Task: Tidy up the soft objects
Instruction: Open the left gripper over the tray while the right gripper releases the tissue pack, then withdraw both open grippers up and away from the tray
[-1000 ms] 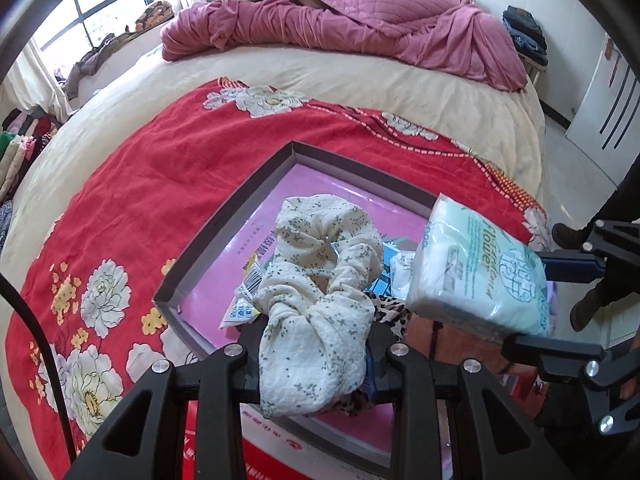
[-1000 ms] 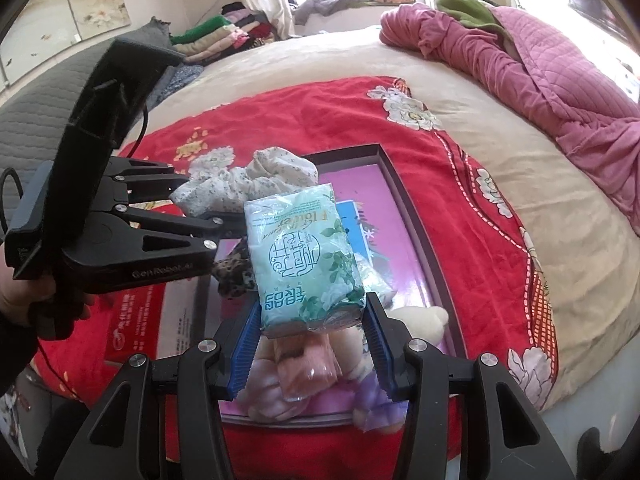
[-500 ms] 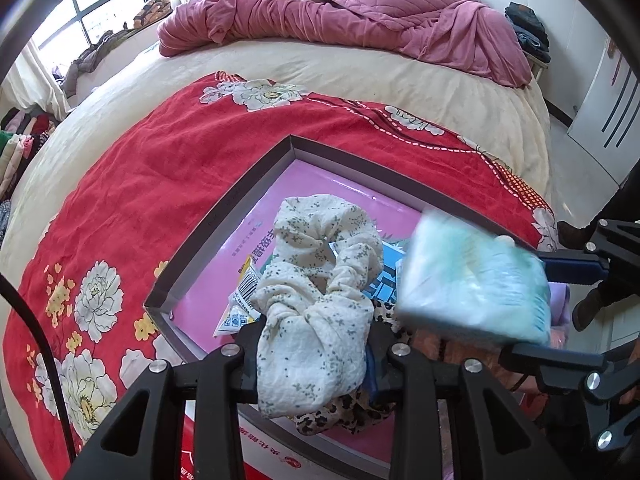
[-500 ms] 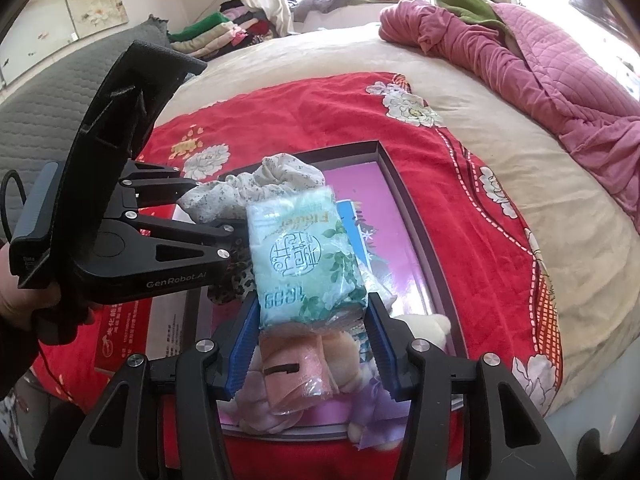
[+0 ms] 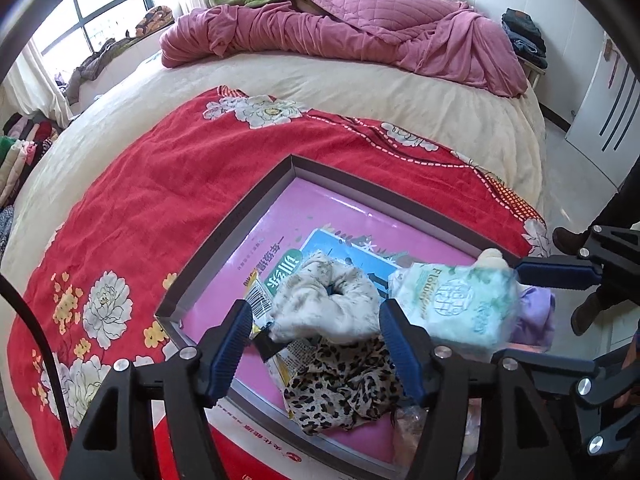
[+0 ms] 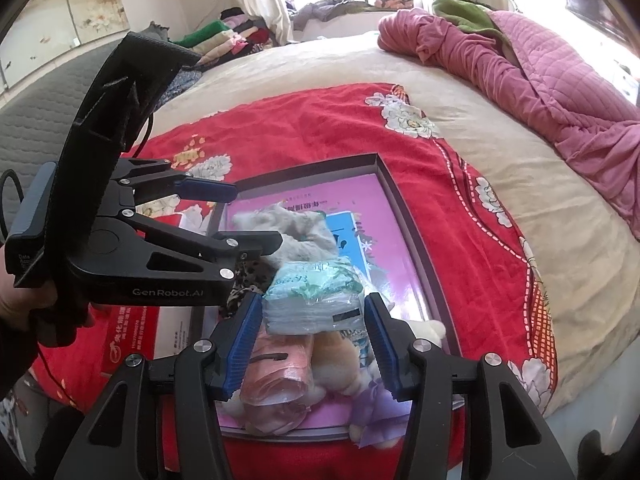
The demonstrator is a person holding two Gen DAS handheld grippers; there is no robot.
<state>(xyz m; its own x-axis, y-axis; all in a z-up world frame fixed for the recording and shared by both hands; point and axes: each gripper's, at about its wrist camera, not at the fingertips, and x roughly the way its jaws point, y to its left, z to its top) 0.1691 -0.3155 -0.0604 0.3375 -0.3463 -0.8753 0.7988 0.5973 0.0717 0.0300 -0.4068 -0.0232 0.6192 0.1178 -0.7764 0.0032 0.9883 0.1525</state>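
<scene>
While the left tongs (image 5: 314,334) are opening, the floral scrunchie (image 5: 326,304) is seen loose between the pads, lying in the tray (image 5: 240,216) on a leopard scrunchie (image 5: 344,384). The tissue pack (image 6: 314,300) is seen between the right tongs (image 6: 314,340), which are parting slightly; contact cannot be told.

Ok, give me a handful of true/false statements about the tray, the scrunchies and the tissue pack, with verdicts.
1. The floral scrunchie lies between the left gripper jaws, which are opening. True.
2. The tray sits on bare floor. False: it rests on the red floral blanket.
3. The tissue pack sits between the right gripper jaws. True.
4. The leopard scrunchie lies outside the tray. False: it is inside.
</scene>
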